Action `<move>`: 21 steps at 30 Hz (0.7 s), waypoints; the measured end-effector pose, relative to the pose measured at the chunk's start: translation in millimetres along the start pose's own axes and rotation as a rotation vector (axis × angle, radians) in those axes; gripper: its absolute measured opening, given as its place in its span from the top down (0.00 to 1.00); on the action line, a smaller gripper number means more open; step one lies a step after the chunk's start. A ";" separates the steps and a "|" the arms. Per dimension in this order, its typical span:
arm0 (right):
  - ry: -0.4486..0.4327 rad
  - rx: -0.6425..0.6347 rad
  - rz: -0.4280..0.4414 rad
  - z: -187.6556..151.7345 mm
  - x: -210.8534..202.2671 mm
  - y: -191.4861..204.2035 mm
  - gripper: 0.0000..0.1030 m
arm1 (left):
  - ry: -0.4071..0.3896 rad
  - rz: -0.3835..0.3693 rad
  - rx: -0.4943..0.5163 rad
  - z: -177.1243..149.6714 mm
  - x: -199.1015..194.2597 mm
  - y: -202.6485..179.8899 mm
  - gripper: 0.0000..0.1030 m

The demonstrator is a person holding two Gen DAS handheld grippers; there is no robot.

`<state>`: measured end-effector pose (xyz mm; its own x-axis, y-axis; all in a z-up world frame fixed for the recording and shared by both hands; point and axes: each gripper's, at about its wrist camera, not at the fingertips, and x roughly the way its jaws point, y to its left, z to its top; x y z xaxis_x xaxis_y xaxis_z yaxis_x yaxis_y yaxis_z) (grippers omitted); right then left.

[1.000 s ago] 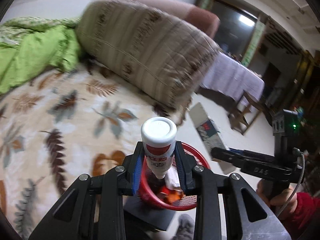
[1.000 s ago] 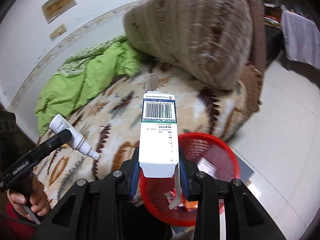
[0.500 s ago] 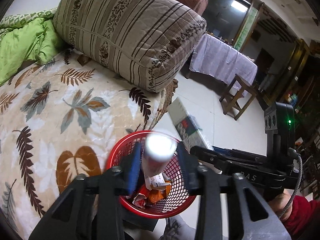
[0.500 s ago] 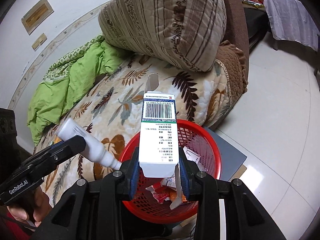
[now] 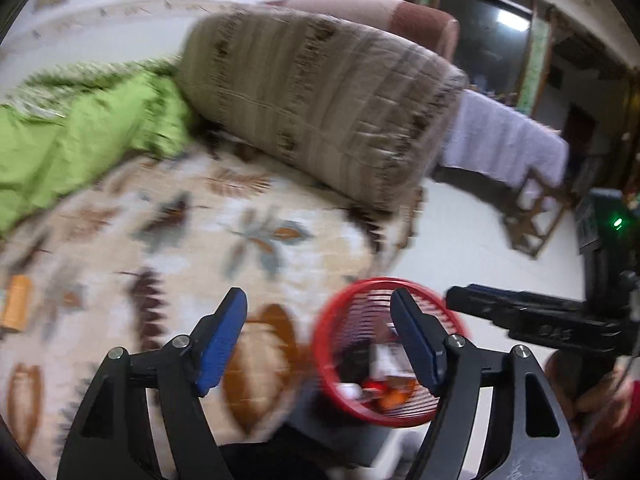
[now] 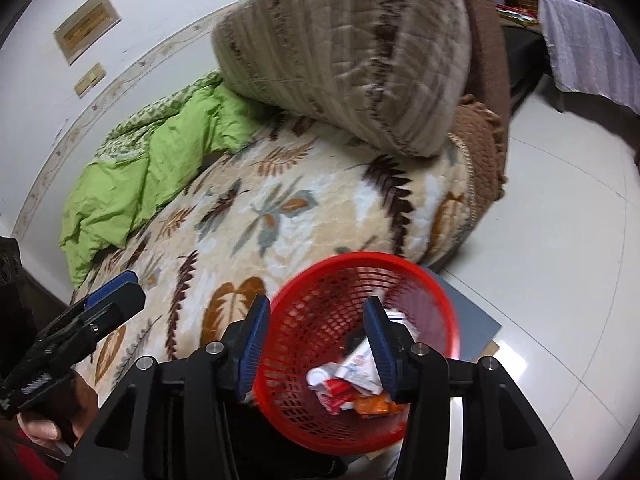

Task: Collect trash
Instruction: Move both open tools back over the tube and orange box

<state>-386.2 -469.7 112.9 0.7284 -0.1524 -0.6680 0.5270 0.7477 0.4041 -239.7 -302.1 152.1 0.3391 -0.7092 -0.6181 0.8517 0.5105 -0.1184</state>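
Observation:
A red mesh basket [image 6: 316, 280] stands on the floor beside the bed, with a white bottle, a white carton and orange scraps [image 6: 352, 376] inside. It also shows in the left wrist view [image 5: 348, 292]. My right gripper [image 6: 314, 330] is open and empty, just above the basket. My left gripper [image 5: 318, 338] is open and empty, over the bed edge left of the basket; it also shows in the right wrist view [image 6: 108, 292]. A small orange item [image 5: 16, 304] lies on the blanket at far left, blurred.
The bed carries a leaf-patterned blanket [image 6: 280, 208], a green quilt [image 6: 152, 168] and a big striped brown pillow [image 6: 360, 52]. A grey board [image 6: 468, 320] lies under the basket on the white tile floor. A cloth-covered table [image 5: 508, 140] and wooden stool [image 5: 536, 216] stand further off.
Both grippers have opened. The white bottle left my left gripper and the white carton left my right gripper; both now lie in the basket. My left gripper swung left over the bed.

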 end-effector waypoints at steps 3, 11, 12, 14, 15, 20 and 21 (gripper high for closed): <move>0.022 -0.047 0.039 0.2 13.5 25.3 0.50 | -0.020 0.117 -0.009 -7.7 -12.9 22.9 0.27; 0.057 -0.186 0.112 1.7 47.8 101.1 0.47 | -0.041 0.356 -0.088 -32.8 -47.5 93.5 0.27; 0.061 -0.200 0.129 2.4 51.2 110.1 0.46 | -0.042 0.382 -0.102 -35.5 -51.9 102.0 0.27; 0.056 -0.232 0.144 2.8 55.1 126.7 0.46 | -0.049 0.430 -0.125 -40.7 -61.0 117.2 0.27; 0.053 -0.257 0.140 2.5 57.1 136.7 0.42 | -0.051 0.448 -0.134 -42.5 -64.3 122.8 0.27; 0.040 -0.347 0.150 0.8 63.7 174.9 0.33 | -0.059 0.509 -0.201 -51.2 -79.9 153.7 0.27; 0.046 -0.360 0.157 0.2 65.9 181.7 0.33 | -0.060 0.516 -0.209 -52.2 -81.8 157.2 0.27</move>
<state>-242.3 -344.0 142.4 0.7632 0.0046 -0.6462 0.2175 0.9398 0.2636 -154.4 -138.5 143.5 0.7179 -0.3654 -0.5925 0.4746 0.8796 0.0326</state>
